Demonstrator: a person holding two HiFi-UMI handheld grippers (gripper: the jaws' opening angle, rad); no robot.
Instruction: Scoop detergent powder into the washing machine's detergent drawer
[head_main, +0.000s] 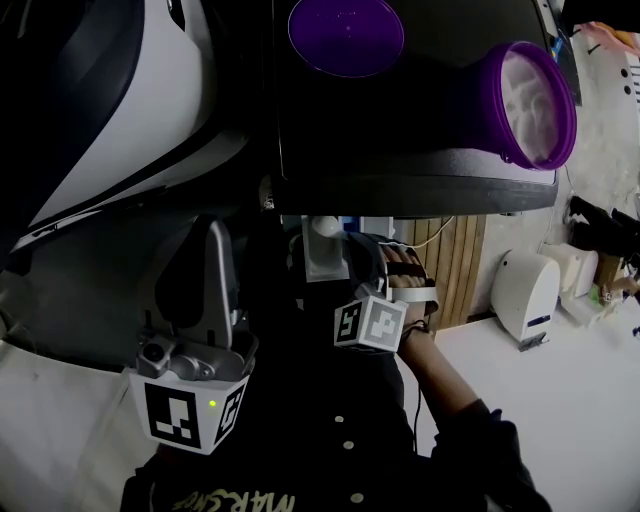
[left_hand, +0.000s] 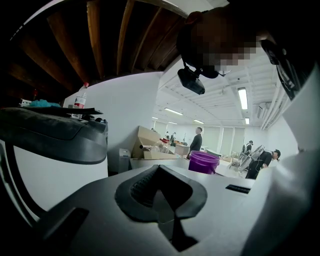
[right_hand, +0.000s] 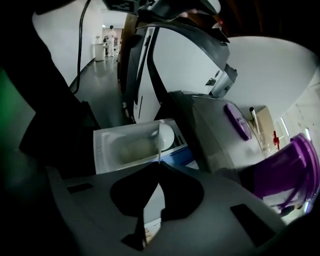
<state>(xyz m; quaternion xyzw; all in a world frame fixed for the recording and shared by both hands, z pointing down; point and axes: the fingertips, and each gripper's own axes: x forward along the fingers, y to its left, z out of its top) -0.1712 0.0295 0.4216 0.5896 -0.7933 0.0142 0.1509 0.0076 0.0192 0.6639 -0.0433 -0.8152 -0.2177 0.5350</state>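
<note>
Left gripper (left_hand: 160, 172): held low at the left, beside the white front of the washing machine (head_main: 110, 120). Jaws pressed together, nothing between them. Its view looks out over a purple tub (left_hand: 203, 162) and into a long lit room with people standing far off.

Centre: right gripper (right_hand: 159, 165), a hand (head_main: 407, 280) around it, sits just under the machine's dark top edge. Jaws clamped on the thin handle of a white spoon (right_hand: 164, 136). The spoon's bowl stands on edge over the pulled-out detergent drawer (right_hand: 102, 145). A pale heap of detergent powder (right_hand: 132, 149) lies in the drawer's white compartment, just beside the bowl. Cannot tell whether the bowl touches the heap.

On the machine's top: purple lid (head_main: 345, 33) lying flat. To the right of it, well apart, the tub with white powder showing in its mouth.
</note>
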